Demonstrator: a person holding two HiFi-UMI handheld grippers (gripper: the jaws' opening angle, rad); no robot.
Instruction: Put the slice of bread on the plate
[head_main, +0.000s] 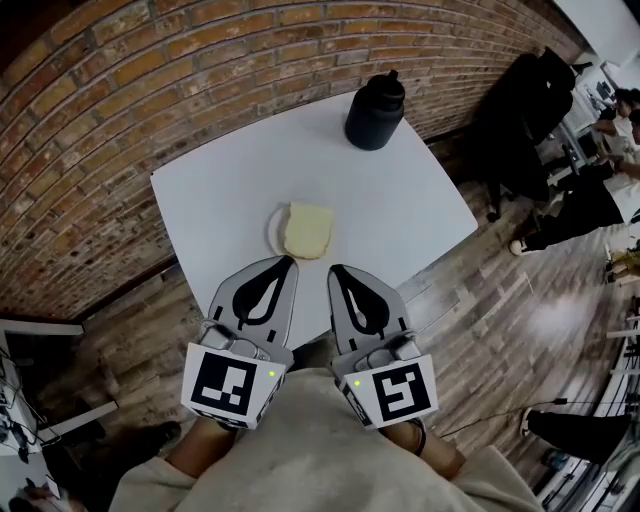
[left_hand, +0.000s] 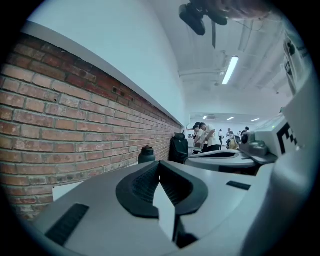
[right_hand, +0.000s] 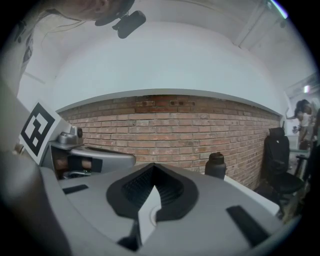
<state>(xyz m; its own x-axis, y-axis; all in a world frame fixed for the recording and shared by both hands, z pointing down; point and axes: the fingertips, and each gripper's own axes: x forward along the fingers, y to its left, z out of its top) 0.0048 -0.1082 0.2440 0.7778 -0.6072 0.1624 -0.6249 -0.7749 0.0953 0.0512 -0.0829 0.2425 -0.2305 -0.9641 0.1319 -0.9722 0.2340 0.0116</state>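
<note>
A slice of pale bread (head_main: 308, 230) lies on a small white plate (head_main: 272, 233) near the middle of the square white table (head_main: 410, 200). My left gripper (head_main: 288, 261) and right gripper (head_main: 335, 269) hang side by side over the table's near edge, their tips pointing at the plate from just short of it. Both are shut with nothing between the pads. The left gripper (left_hand: 160, 163) and the right gripper (right_hand: 153, 165) show tips meeting in their own views, where the bread and plate are hidden.
A black bottle (head_main: 375, 110) (left_hand: 146, 154) (right_hand: 216, 166) stands at the table's far corner. A brick wall (head_main: 120, 120) runs behind and to the left. A black chair (head_main: 525, 110) and several people are at the right, on the wooden floor (head_main: 500, 300).
</note>
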